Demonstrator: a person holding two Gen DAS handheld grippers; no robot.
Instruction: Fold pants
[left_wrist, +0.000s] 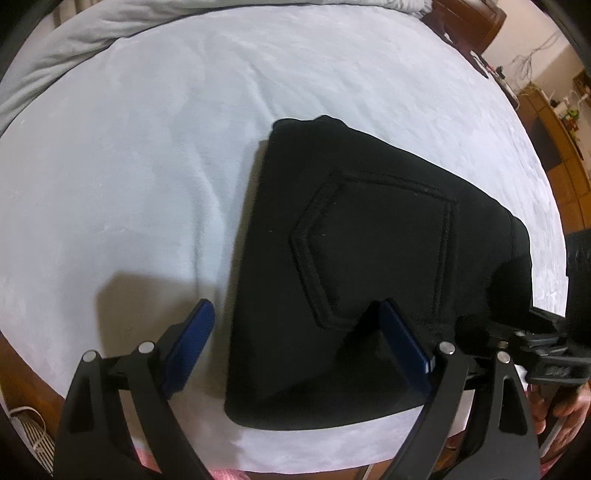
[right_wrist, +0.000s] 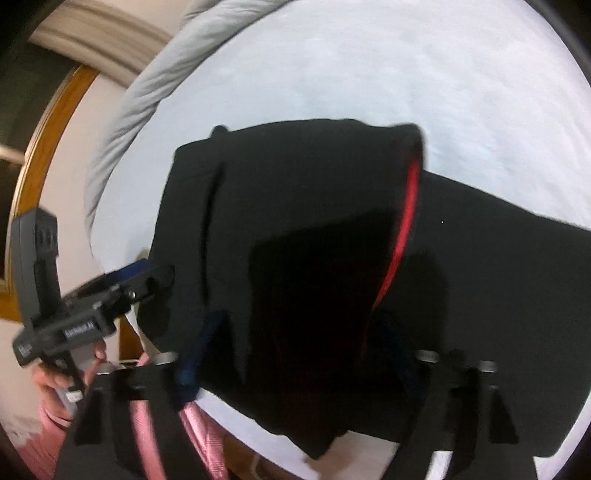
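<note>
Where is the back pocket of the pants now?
In the left wrist view, the back pocket faces up on the folded black pants, just beyond the open left tongs, on the pale bed sheet.

Black pants (left_wrist: 369, 266) folded into a compact stack, back pocket with double stitching facing up, lying flat on the pale bed sheet near its front edge, red-lined waistband edge (right_wrist: 406, 221) lifted

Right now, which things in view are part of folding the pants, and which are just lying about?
For the job:
- black pants
- left tool, open
- right tool, open
- bed sheet beneath

Lying about:
- grey duvet
- wooden shelf
</note>
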